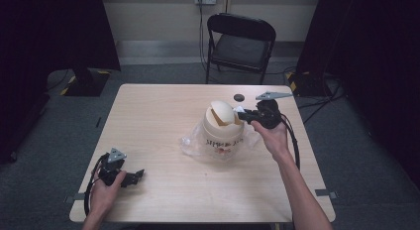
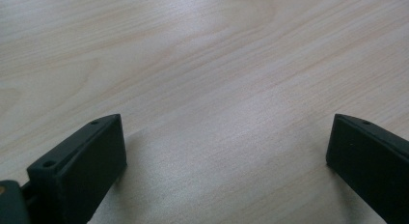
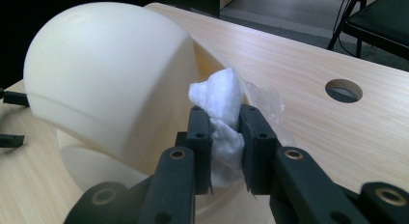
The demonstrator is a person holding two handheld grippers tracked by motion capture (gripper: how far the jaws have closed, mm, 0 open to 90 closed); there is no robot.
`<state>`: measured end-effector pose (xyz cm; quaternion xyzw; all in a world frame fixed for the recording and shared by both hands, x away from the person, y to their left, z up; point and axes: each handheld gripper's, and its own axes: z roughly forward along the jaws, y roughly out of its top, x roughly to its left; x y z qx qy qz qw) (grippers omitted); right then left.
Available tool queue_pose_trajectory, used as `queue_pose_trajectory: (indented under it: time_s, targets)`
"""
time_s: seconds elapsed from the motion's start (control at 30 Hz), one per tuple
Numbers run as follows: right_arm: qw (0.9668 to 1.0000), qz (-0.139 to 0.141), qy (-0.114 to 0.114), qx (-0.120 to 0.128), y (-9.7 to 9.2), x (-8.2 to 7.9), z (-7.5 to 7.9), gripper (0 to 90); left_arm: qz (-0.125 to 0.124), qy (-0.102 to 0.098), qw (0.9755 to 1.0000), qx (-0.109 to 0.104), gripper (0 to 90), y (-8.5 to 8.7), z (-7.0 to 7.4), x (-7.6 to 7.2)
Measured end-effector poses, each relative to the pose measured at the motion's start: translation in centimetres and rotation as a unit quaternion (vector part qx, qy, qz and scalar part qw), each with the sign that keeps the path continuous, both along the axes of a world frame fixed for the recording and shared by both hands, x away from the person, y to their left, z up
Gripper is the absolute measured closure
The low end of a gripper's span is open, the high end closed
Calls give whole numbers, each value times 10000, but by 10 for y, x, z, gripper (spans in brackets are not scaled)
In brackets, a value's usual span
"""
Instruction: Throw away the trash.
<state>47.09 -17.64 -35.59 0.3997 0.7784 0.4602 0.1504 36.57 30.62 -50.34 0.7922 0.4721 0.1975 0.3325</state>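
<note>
Right claw [image 3: 225, 137]: jaws pinched on a wad of white tissue [image 3: 219, 110], so closed and gripping it, right at the camera.
Tissue spot: sticking up between the jaws, pressed against the swing lid's opening on the cream bin [image 3: 106, 84], just ahead and to the side of the claw.
Bin: small domed tabletop trash can [image 1: 222, 131], lid flap tipped open, sitting on a crinkly clear plastic bag [image 1: 195, 145], directly in front of the right claw [image 1: 247, 116].
Left claw [image 2: 222, 151]: jaws spread wide, holding nothing, just bare tabletop [image 2: 202, 64] under it. In the high view it's parked [image 1: 133, 176] well apart from the bin, down by the near edge.
Likely step: my guess is the tissue is going into the bin through the flap.
What could go wrong: flap could swing back and knock the wad out if it's let go too early. Bin looks light and nothing braces it, so a hard push might slide it on that slick bag or tip it over.
Also: tissue could snag on the jaws and stay stuck.
</note>
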Motion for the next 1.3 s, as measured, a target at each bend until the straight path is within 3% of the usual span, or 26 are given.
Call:
queue_pose_trajectory:
  time_s: [0.63,0.73,0.97,1.17,1.3]
  targets:
    - [9978,201,325,-538,20,14,-13,775,-1,1,10000,2,0,0,0,0]
    - [9965,250,292,-737,25,12,-14,772,-1,1,10000,1,0,0,0,0]
    - [9939,275,498,-946,33,18,-15,760,0,1,10000,0,0,0,0,0]
    - [9928,336,651,-951,34,22,-13,728,0,1,10000,0,0,0,0,0]
    - [9926,347,613,-985,34,22,-11,684,-2,1,10000,3,0,0,0,0]
